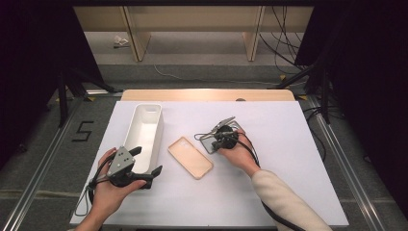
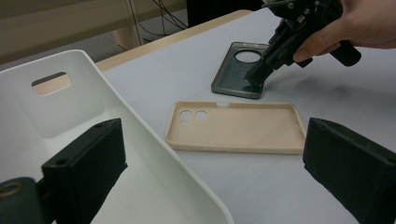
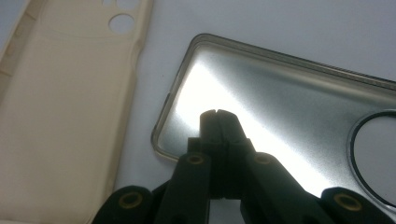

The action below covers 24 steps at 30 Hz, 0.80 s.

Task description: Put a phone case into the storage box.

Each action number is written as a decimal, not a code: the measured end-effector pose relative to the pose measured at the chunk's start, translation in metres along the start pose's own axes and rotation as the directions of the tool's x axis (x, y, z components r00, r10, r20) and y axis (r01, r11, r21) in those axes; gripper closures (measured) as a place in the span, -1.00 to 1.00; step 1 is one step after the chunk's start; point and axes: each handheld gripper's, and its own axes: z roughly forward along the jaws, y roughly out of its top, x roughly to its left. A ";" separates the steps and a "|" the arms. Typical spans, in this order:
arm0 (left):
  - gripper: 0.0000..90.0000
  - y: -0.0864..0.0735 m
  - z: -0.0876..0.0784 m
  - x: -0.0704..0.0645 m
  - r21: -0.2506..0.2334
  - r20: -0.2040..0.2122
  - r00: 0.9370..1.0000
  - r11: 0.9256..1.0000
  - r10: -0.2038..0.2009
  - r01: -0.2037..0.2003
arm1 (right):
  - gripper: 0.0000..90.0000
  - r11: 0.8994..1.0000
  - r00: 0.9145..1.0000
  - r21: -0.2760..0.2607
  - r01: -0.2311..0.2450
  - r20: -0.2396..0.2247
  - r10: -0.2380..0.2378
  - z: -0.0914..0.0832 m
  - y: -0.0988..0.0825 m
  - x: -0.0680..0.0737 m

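closed jaws of the right gripper (image 3: 218, 113) press tip-down on the inner face of a smoky grey translucent phone case with a round camera cut-out (image 3: 280, 88), near its end away from that cut-out. the two black jaws meet with nothing between them, so this reads as a push or a pin on the case, not a grasp. in the high view the right gripper (image 1: 217, 140) sits over that grey case right of the table's centre, on the white tabletop (image 1: 288, 159). just beside it, apart by a thin strip of table, lies a beige soft phone case with small round lens holes (image 2: 236, 127), hollow side up.

the left gripper (image 1: 146, 163) hangs over the near end of a long white plastic bin with a handle slot (image 1: 146, 126), its jaws spread wide and holding nothing; one jaw shows inside the bin wall, the other out over the table.

judging by the lie of things, the step in hand is getting hold of the grey case, probably to move it to the bin. a flat case offers no edge to shut jaws, so the next move likely calls for opening the right jaws and catching the raised rim, or sliding the case so that an edge lifts. too much downward push could skid it into the beige case.
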 end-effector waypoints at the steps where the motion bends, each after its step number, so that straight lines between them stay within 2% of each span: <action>1: -0.88 0.000 0.000 0.000 -0.001 0.000 1.000 1.000 0.000 0.000 | 1.00 1.000 1.000 0.004 0.001 -0.001 -0.001 0.000 0.000 0.000; 10: -0.89 0.000 -0.001 0.000 -0.001 -0.002 1.000 1.000 0.000 0.000 | 1.00 0.999 1.000 0.048 0.024 0.008 -0.024 -0.005 0.000 -0.002; 16: -0.89 0.000 0.000 0.000 0.000 0.001 1.000 1.000 -0.001 0.001 | 1.00 0.994 0.998 0.098 0.044 0.035 -0.048 -0.016 -0.007 -0.006; 24: -0.89 0.000 0.000 0.000 0.001 -0.001 1.000 1.000 -0.001 0.001 | 1.00 0.990 0.997 0.142 0.018 0.078 -0.029 -0.032 -0.021 -0.023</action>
